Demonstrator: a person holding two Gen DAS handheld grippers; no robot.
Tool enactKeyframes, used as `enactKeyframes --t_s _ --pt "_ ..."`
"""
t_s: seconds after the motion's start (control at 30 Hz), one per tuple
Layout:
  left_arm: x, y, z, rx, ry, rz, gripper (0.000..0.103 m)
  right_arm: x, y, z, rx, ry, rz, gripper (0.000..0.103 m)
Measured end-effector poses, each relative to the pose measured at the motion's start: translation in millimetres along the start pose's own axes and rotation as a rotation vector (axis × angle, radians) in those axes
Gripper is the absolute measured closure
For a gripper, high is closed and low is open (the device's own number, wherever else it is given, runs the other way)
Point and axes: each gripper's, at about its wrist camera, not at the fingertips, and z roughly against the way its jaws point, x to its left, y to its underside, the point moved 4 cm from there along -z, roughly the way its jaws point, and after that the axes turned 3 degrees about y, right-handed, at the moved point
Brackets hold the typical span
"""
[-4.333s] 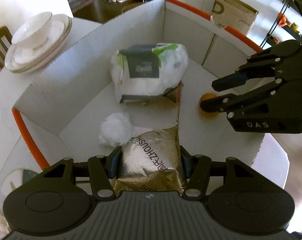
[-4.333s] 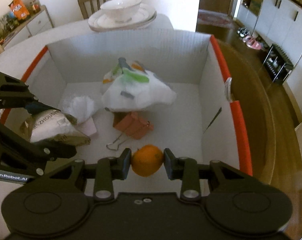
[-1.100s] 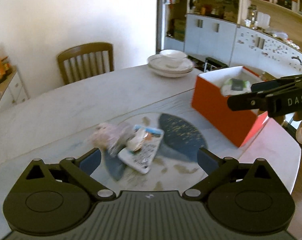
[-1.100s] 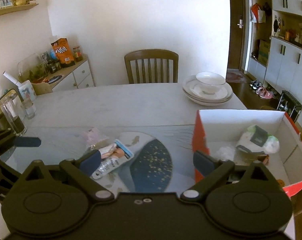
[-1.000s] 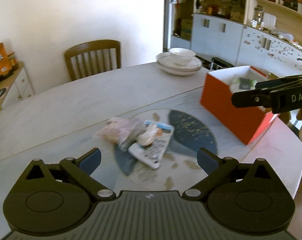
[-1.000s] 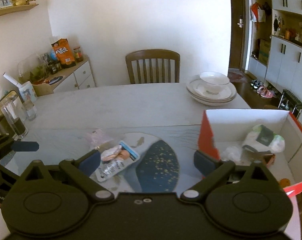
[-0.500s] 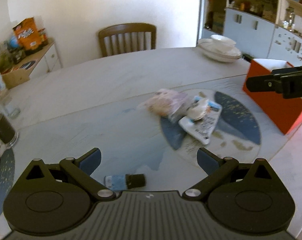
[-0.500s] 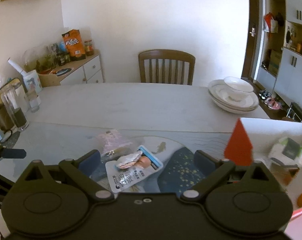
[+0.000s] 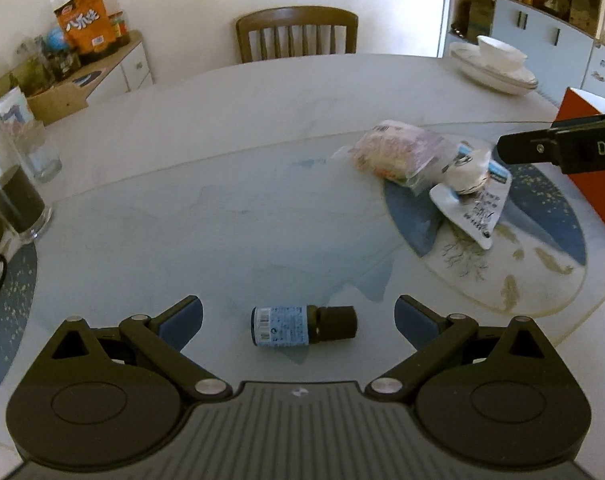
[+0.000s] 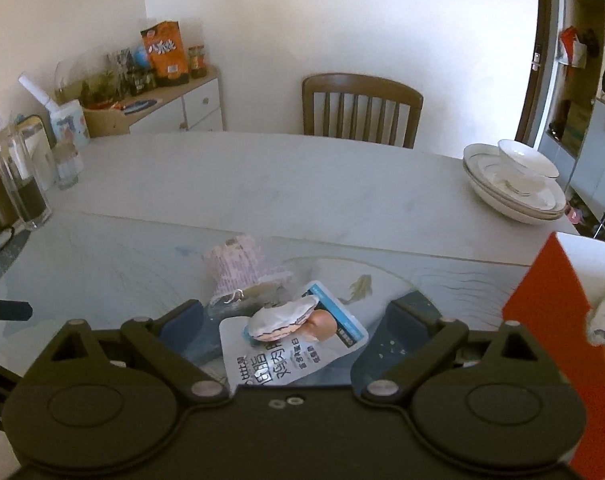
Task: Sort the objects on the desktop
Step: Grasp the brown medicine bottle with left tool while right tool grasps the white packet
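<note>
Sorting looks partly done: the orange box (image 10: 558, 344) at the right holds some items, while several remain on the counter (image 9: 262, 128). The left gripper (image 9: 298, 316) has its jaws wide apart around a small dark glass bottle (image 9: 304, 325), lying on its side with a pale-blue paper label. The right gripper (image 10: 294, 320), jaws also apart and empty, hangs over a glossy flat pouch (image 10: 290, 356), a ridged shell-shaped piece (image 10: 282, 318) and a crinkly pink packet (image 10: 242, 272).

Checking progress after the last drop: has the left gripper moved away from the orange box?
Yes. The left gripper, open, now frames a small bottle; the orange box sits far right.
</note>
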Motion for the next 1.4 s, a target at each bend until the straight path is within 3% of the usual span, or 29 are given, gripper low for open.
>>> enactKeyframes --t_s 0.4,0.8,0.9,1.27,1.4 --pt "3 5 -22 0.03 0.009 0.048 0.0 4 7 -49 0.099 0.014 0.051 0.012" --pt "0 11 -26 0.029 0.007 0.035 0.002 15 15 -65 0.124 -0.011 0.093 0.025" --pt "2 11 -26 0.028 0.009 0.038 0.005 16 14 -67 0.125 -0.019 0.096 0.028" --pt "5 12 -21 0.023 0.021 0.031 0.04 15 9 -69 0.122 -0.03 0.067 0.043" --pt "3 12 -20 0.022 0.024 0.027 0.042 12 6 -69 0.118 -0.027 0.042 0.051"
